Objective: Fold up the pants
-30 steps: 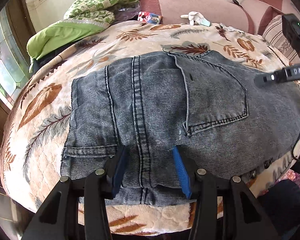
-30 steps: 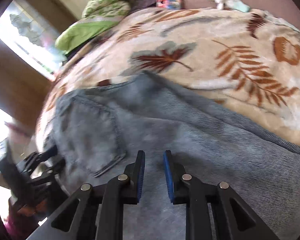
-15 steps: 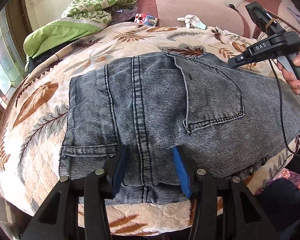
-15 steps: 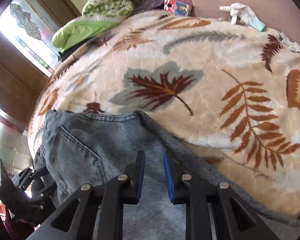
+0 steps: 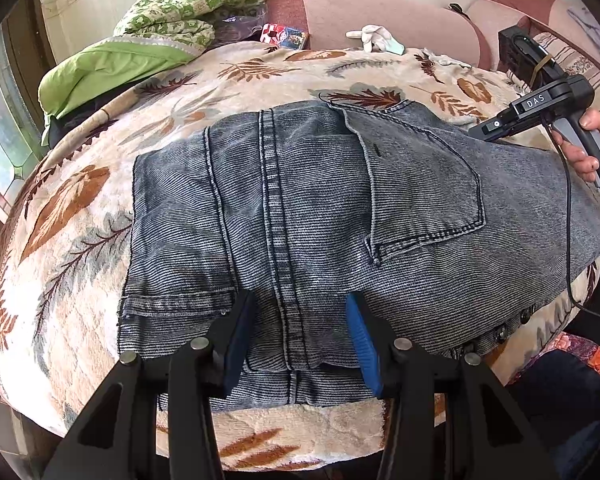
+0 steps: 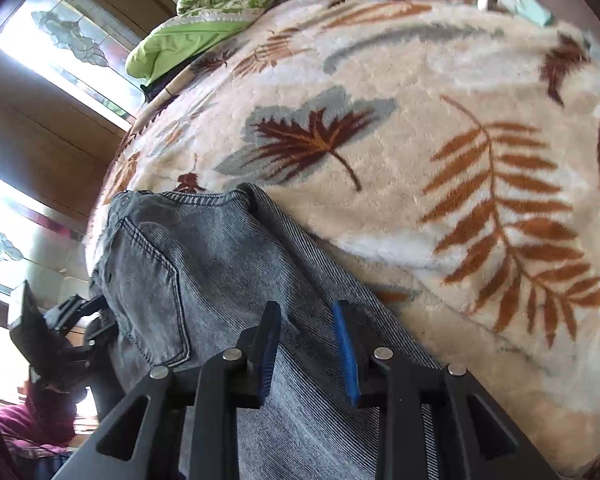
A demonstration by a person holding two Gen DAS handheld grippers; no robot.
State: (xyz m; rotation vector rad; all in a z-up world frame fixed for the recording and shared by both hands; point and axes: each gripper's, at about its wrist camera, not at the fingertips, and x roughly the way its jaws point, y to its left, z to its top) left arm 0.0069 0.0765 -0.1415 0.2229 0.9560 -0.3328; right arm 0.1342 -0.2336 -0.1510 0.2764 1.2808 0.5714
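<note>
Currently grey jeans lie folded on a leaf-print blanket covering the bed. Left gripper spread wide above the near hem; right gripper parted moderately over a leg, holding nothing. Behind: green pillows, white glove, small printed box. Jeans' far leg is cut off at the frame edge.

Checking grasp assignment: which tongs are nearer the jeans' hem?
Left. The left tongs hover open right over the hem on the folded jeans; the right tongs are open over the leg past the back pocket.
</note>
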